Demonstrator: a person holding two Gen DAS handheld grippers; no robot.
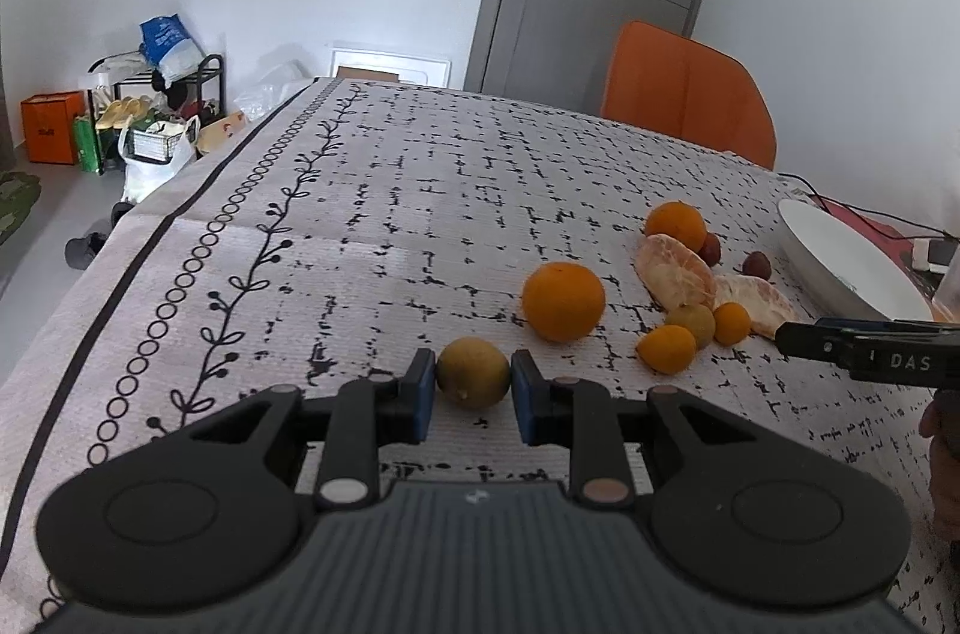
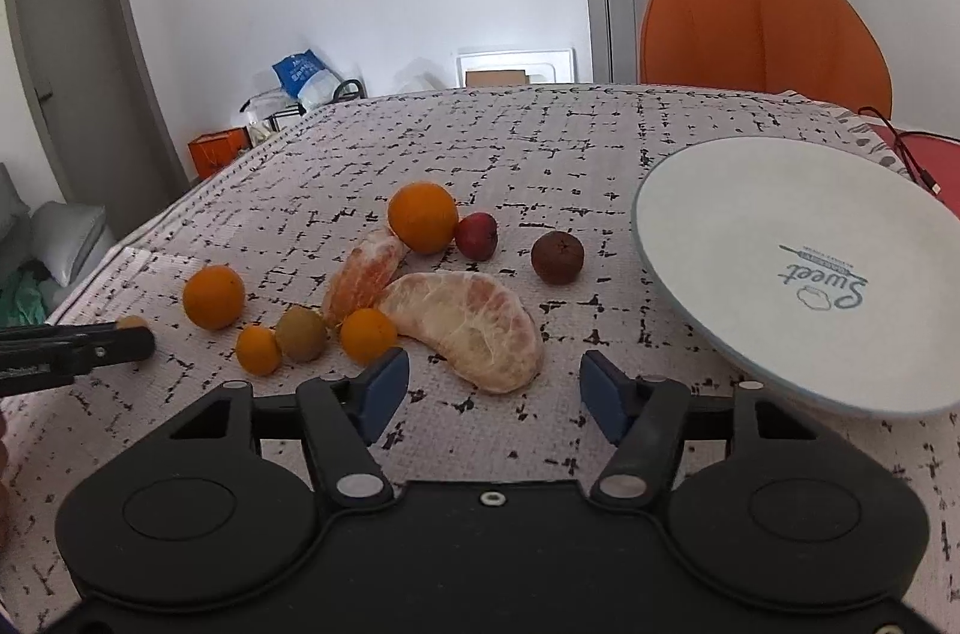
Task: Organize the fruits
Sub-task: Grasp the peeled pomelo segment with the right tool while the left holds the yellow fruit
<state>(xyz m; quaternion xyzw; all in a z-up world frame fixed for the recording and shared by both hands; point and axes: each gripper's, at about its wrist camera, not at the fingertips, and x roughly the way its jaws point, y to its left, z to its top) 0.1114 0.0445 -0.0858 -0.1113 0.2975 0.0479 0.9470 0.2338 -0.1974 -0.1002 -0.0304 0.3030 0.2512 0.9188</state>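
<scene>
Near the table edge, left gripper (image 1: 473, 388) clamps a greenish citrus (image 1: 473, 373); next: probably carry to plate (image 2: 720, 214) (right gripper (image 2: 495, 382) unclenched, holding nothing).

Left gripper (image 1: 473, 382): blue pads clamped on yellow-green citrus (image 1: 473, 373).
Table (image 1: 420, 190): white patterned cloth.
Large orange (image 1: 563, 301): just beyond the citrus.
Peeled segments (image 1: 675, 268): right, among small oranges.
White plate (image 1: 840, 262): far right.
Right gripper (image 1: 780, 334): tip at right edge.
</scene>
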